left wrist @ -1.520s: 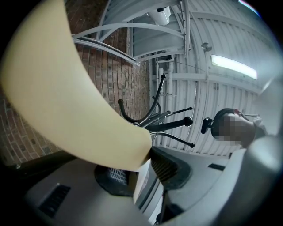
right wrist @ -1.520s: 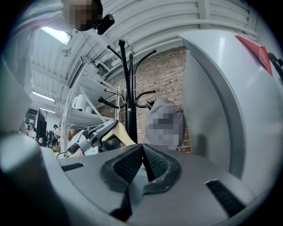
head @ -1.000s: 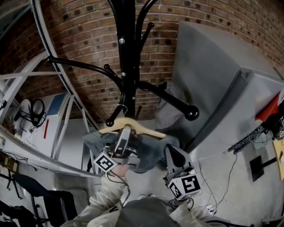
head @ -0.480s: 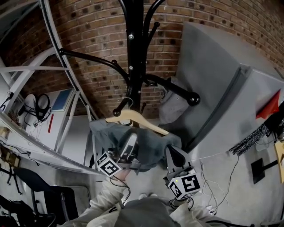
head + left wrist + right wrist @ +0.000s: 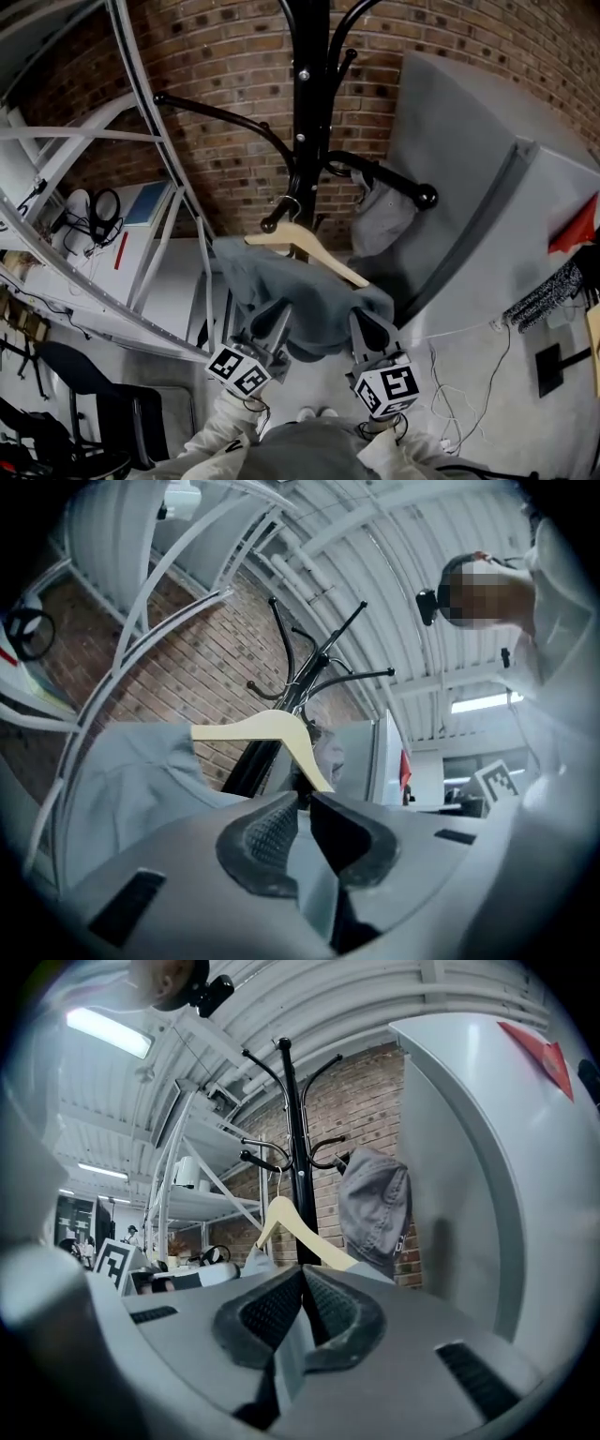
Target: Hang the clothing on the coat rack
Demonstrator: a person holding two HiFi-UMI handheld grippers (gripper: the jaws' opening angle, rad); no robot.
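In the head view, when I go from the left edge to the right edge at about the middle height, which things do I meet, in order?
headphones → coat rack pole → grey cap → grey cabinet

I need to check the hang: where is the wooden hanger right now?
Head view, centre: the wooden hanger hangs by its hook from a lower arm of the black coat rack, carrying the grey garment, left of the grey cap.
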